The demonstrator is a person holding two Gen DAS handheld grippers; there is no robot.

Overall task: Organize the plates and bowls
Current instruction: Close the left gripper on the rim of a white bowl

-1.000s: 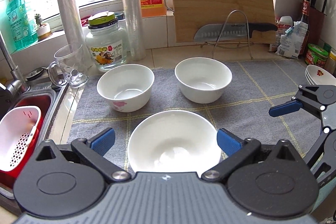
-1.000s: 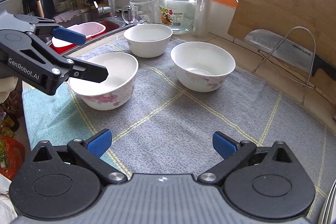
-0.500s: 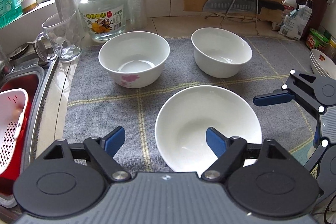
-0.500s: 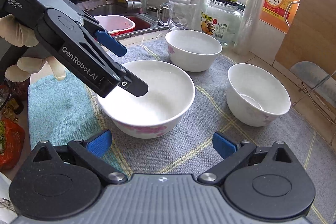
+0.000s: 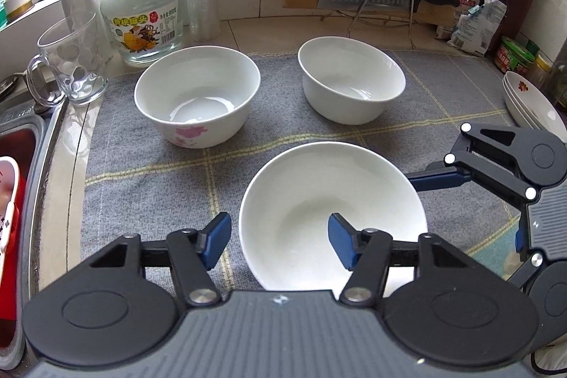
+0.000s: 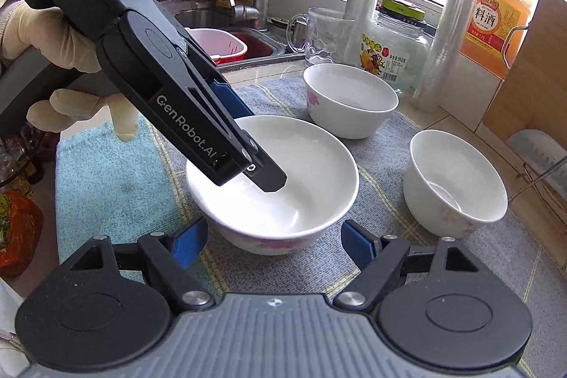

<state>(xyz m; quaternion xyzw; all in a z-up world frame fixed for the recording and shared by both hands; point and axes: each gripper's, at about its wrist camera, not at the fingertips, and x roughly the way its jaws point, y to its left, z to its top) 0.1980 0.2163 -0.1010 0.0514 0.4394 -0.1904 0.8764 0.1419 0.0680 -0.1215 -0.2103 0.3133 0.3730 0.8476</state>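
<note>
On the grey mat (image 5: 149, 186), both grippers have swung in from wider stances: left gripper (image 5: 280, 241) closing astride the near bowl (image 5: 319, 201) rim, right gripper (image 6: 273, 241) narrowing beside it, neither yet gripping—a lift for stacking looks imminent.

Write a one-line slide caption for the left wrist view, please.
Left gripper closing astride the near rim of the nearest white bowl, with the right gripper at its far side.
</note>
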